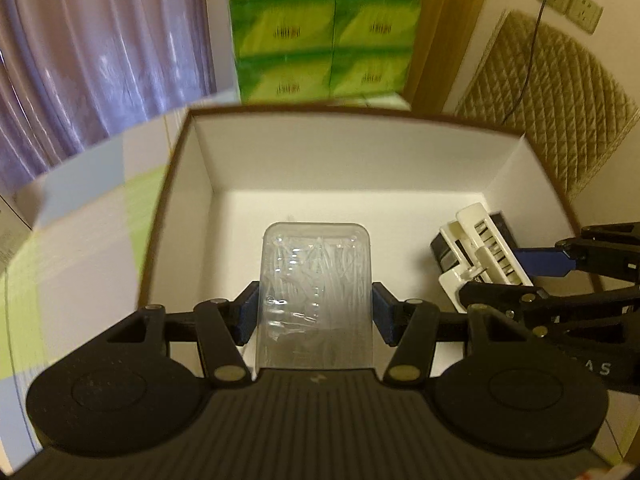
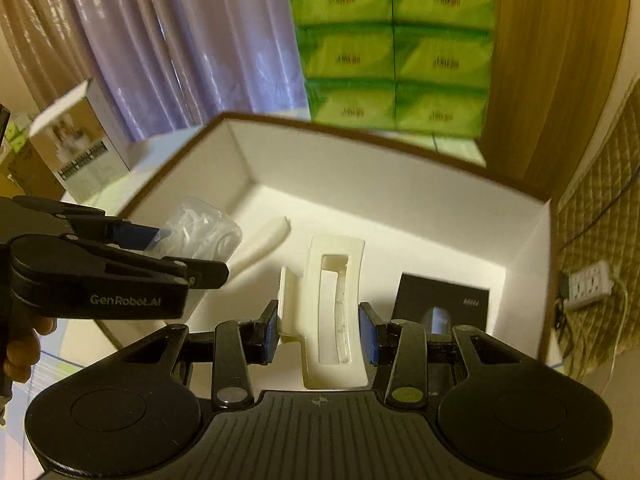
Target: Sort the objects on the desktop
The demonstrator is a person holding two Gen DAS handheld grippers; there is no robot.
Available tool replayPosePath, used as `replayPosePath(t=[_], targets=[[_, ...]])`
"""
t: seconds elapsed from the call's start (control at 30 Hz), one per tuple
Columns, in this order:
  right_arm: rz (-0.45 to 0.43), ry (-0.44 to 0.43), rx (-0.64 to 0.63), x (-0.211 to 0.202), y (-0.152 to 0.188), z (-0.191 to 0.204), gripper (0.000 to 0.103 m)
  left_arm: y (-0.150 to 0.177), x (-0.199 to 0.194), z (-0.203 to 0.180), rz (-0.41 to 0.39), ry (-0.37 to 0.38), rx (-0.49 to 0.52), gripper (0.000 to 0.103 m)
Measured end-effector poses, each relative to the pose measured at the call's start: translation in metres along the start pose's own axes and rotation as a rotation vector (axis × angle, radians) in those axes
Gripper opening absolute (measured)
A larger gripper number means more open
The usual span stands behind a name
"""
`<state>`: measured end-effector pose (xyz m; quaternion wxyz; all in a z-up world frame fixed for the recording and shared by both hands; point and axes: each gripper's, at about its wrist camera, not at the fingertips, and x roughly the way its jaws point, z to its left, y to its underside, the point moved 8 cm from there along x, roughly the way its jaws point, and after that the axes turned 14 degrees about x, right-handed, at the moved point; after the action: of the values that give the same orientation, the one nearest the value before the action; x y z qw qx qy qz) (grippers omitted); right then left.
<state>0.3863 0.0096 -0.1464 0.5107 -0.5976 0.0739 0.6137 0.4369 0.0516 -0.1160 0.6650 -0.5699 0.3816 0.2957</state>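
At the far left a small carton with a photo on its front (image 2: 76, 148) stands on the bench beside the open white box (image 1: 344, 156), in front of a lilac curtain (image 1: 92, 52). The left gripper (image 1: 316, 306) reaches over the box's near edge, its blue-padded fingers (image 1: 249, 312) clenched on the sides of a clear plastic case (image 1: 316, 280) full of thin white pieces, held above the box floor. In the right wrist view a curved white piece (image 2: 262, 242) lies on the box floor just past that case. Further right, the right gripper (image 2: 320, 334) grips a cream hair claw clip (image 2: 334, 312) between its fingers (image 2: 368, 334), also inside the box. A black card (image 2: 444, 300) lies flat on the floor in the box's right corner. Behind the box stands a stack of green tissue packs (image 2: 394, 52).
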Motion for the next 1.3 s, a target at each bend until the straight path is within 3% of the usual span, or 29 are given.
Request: replayPosePath(t=[0.43,0.73,0.83,1.07,1.17,1.23,1.3], targets=[[0.095,0.017,0.016,0.035,0.013,-0.009,0.038,0.025,0.046,0.002,0.197,-0.003,0.012,0.053],[0.117,0.021,0.024,0.041,0.018,-0.012,0.038,0.028,0.048,0.003,0.202,0.011,0.015,0.054],[0.120,0.022,0.024,0.041,0.018,-0.012,0.038,0.025,0.045,0.004,0.193,0.003,0.021,0.062],[0.112,0.028,0.020,0.040,0.019,-0.011,0.038,0.020,0.040,0.005,0.183,-0.017,0.037,0.062],[0.101,0.020,0.000,0.038,0.020,-0.009,0.051,0.019,0.035,0.005,0.175,-0.021,0.044,0.062],[0.073,0.030,-0.011,0.032,0.020,-0.009,0.073,0.019,0.031,0.003,0.167,-0.026,0.055,0.062],[0.060,0.023,-0.024,0.026,0.020,-0.009,0.076,0.018,0.027,0.003,0.160,-0.032,0.063,0.063]])
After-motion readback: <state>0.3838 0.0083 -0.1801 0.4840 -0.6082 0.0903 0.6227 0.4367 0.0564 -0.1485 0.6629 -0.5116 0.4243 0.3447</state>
